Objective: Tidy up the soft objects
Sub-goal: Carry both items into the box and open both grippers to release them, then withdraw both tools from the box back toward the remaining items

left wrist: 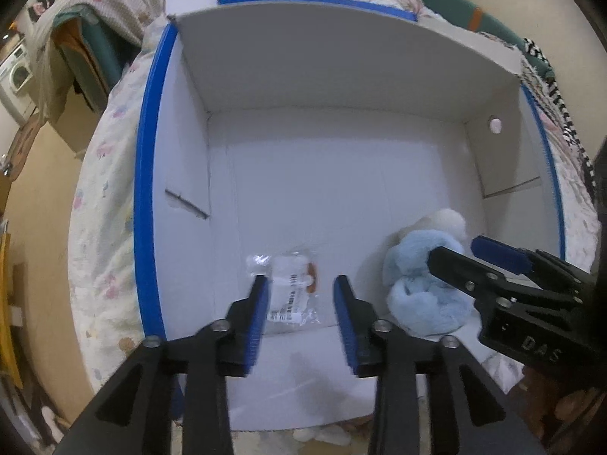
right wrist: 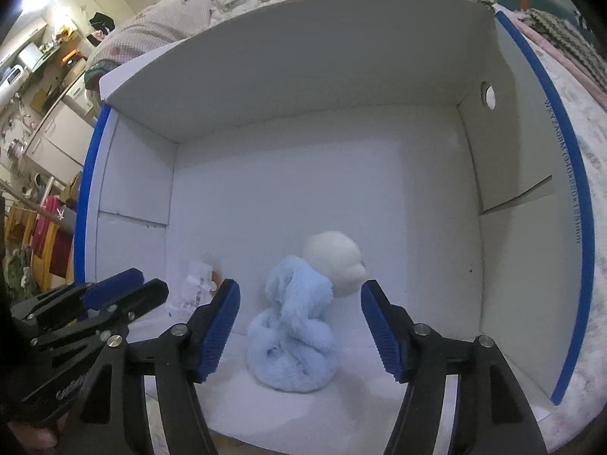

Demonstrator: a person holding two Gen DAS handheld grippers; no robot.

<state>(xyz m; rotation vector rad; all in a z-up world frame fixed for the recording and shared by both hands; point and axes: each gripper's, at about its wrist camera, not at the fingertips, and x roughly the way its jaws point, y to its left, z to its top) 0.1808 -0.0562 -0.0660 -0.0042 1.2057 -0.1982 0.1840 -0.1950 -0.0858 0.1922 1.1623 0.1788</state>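
While both grippers are hovering over white box, blue plush and clear-wrapped packet are already lying on box floor, near front wall. Left gripper sitting jaws apart, empty. Right gripper also spread, straddling plush, not touching. Remaining items, if any, not showing; progress looking partial.

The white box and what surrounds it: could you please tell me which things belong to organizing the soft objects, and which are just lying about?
Part of the job:
- white box
- blue and cream plush toy, inside the box
- small plastic-wrapped packet, inside the box
- left gripper and right gripper, both open

Just lying about:
- floral bedding under the box
- washing machine
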